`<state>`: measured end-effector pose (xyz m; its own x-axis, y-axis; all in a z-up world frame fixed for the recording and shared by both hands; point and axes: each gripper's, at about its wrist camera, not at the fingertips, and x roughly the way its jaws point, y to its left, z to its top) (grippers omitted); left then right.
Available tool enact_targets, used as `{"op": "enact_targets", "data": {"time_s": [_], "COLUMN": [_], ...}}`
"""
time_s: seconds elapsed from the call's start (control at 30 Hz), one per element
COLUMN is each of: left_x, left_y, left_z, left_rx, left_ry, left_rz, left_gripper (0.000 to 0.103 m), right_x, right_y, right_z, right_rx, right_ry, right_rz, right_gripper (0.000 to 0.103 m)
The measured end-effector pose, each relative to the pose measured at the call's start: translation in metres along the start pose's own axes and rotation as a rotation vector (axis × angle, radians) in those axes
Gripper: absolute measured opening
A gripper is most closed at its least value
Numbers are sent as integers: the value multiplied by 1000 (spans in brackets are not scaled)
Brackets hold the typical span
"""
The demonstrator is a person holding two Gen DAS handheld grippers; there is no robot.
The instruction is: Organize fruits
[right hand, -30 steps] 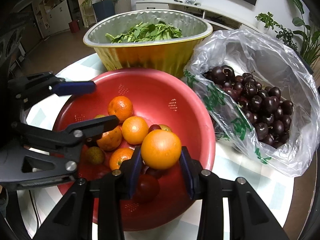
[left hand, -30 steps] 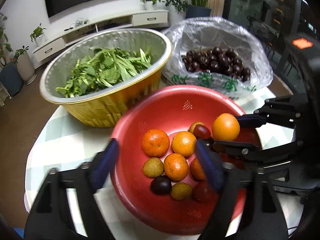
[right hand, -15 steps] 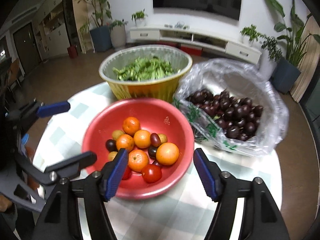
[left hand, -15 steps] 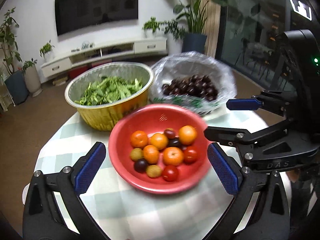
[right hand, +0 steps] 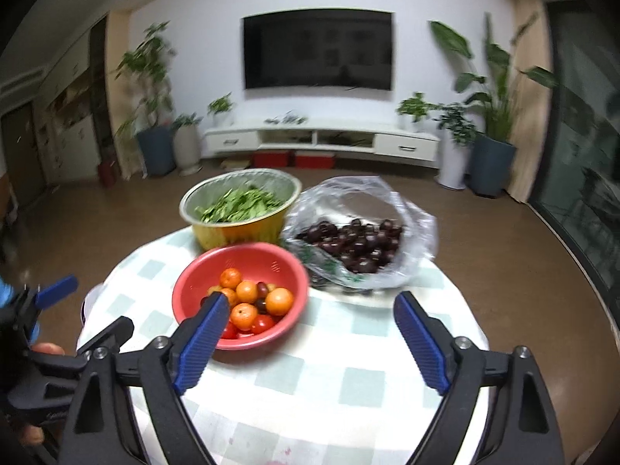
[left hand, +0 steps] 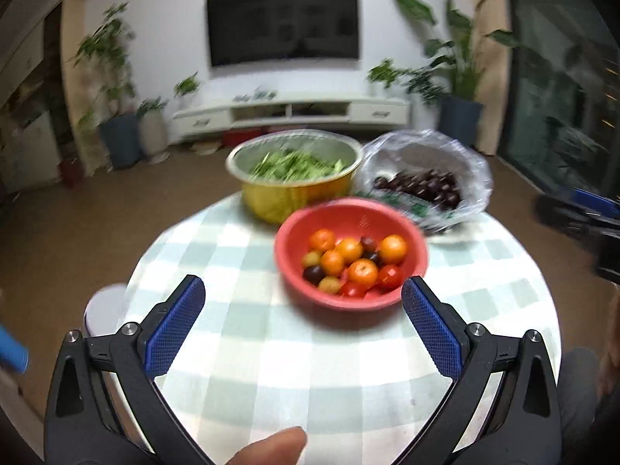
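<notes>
A red bowl (left hand: 294,232) (right hand: 186,290) on the round checked table holds several oranges (left hand: 392,248) (right hand: 279,301), small tomatoes (right hand: 262,324) and dark plums. A clear plastic bag (left hand: 471,170) (right hand: 418,228) of dark cherries lies behind it to the right. My left gripper (left hand: 302,298) is open and empty, held back above the near table. My right gripper (right hand: 308,310) is open and empty, also pulled back; its left finger overlaps the bowl's near rim in view.
A gold foil basin of green leaves (left hand: 294,166) (right hand: 240,203) stands behind the red bowl. The checked tablecloth (left hand: 310,368) (right hand: 329,379) covers the near table. The other gripper shows at each view's edge (left hand: 581,217) (right hand: 46,341). A TV and potted plants stand far behind.
The right gripper let an orange go into the red bowl and opened wide. Both grippers then pulled back and up, away from the bowl.
</notes>
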<state>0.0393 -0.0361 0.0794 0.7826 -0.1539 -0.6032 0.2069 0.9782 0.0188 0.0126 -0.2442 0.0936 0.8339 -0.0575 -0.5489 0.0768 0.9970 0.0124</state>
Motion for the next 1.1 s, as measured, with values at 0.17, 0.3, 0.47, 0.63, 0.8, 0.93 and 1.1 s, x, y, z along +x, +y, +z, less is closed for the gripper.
{"op": "enact_targets", "data": {"time_s": [0.17, 0.3, 0.47, 0.63, 0.8, 0.93, 1.1], "left_x": [9, 15, 22, 31, 36, 37, 38], "left_y": [4, 2, 6, 12, 14, 13, 12], "left_z": [-11, -18, -21, -24, -27, -28, -29], "left_rx": [-51, -55, -69, -86, -84, -76, -67], "left_ry": [59, 79, 96, 114, 121, 117, 119], "left_rz": [-21, -24, -25, -18, -11, -13, -16], "left_gripper": [103, 103, 103, 103, 103, 103, 103], "right_x": [-17, -17, -9, 3, 9, 10, 10], "right_y": [-5, 3, 9, 6, 7, 10, 10], "right_z": [-16, -32, -50, -58, -61, -62, -61], "right_rx": [42, 33, 33, 63, 57, 50, 50], "right_ry": [12, 46, 101, 146, 161, 166, 168], "right_rz": [-18, -38, -43, -45, -49, -52, -53], "right_gripper": [92, 92, 92, 92, 92, 92, 92]}}
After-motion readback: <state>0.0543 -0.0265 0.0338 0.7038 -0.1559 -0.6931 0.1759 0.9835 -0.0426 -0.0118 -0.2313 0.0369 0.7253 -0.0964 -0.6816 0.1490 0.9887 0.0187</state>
